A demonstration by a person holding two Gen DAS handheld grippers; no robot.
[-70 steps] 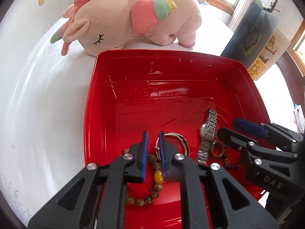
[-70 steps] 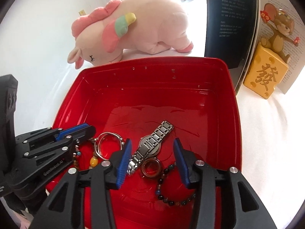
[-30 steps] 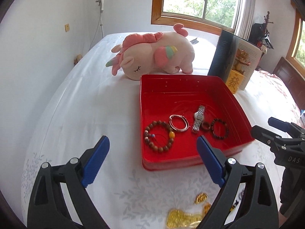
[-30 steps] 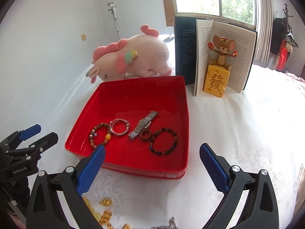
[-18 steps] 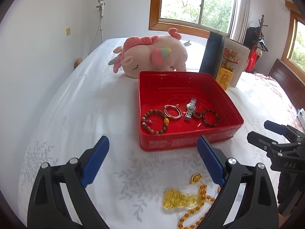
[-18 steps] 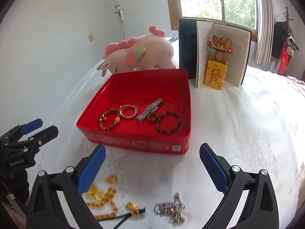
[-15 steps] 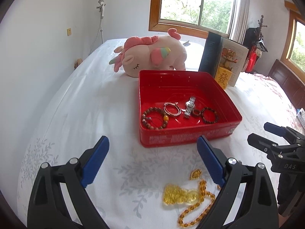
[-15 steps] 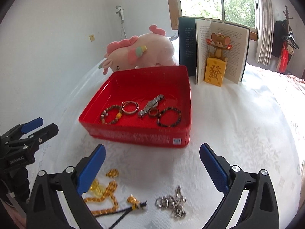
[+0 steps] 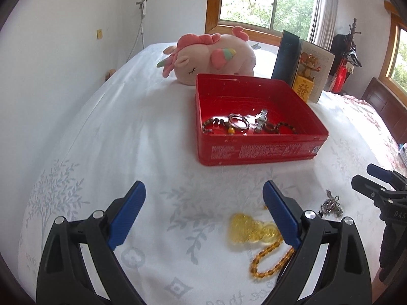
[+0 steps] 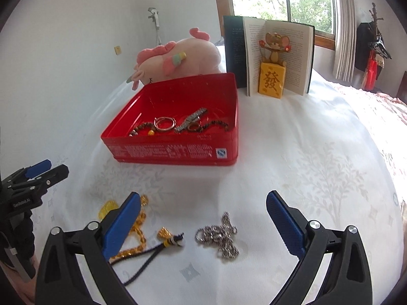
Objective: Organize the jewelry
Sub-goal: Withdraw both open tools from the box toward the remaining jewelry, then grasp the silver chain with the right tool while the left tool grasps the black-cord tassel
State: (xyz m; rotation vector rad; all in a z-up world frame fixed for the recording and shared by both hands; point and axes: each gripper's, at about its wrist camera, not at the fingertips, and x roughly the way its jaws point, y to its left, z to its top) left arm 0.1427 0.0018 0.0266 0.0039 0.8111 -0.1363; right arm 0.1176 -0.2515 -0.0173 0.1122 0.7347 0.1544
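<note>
A red tin box (image 9: 254,150) (image 10: 173,152) stands on the white bedspread. Inside lie a wooden bead bracelet (image 9: 215,124), a silver ring bangle (image 9: 238,121), a metal watch (image 9: 260,120) and a dark bead bracelet (image 9: 286,127). In front of the box lie an amber bead necklace with a yellow pendant (image 9: 251,231) (image 10: 137,226) and a silver chain (image 10: 221,236) (image 9: 330,204). My left gripper (image 9: 203,216) is open and empty above the bedspread, left of the pendant. My right gripper (image 10: 203,223) is open and empty around the silver chain, above it.
A pink plush unicorn (image 9: 211,56) lies behind the box. An open book (image 10: 274,56) stands upright with a mouse figurine on a yellow block (image 10: 272,76) in front of it. A wall runs along the left; windows are at the back.
Both grippers opened, let go of jewelry in the box, and pulled back and down toward the loose necklace and chain in front of the box.
</note>
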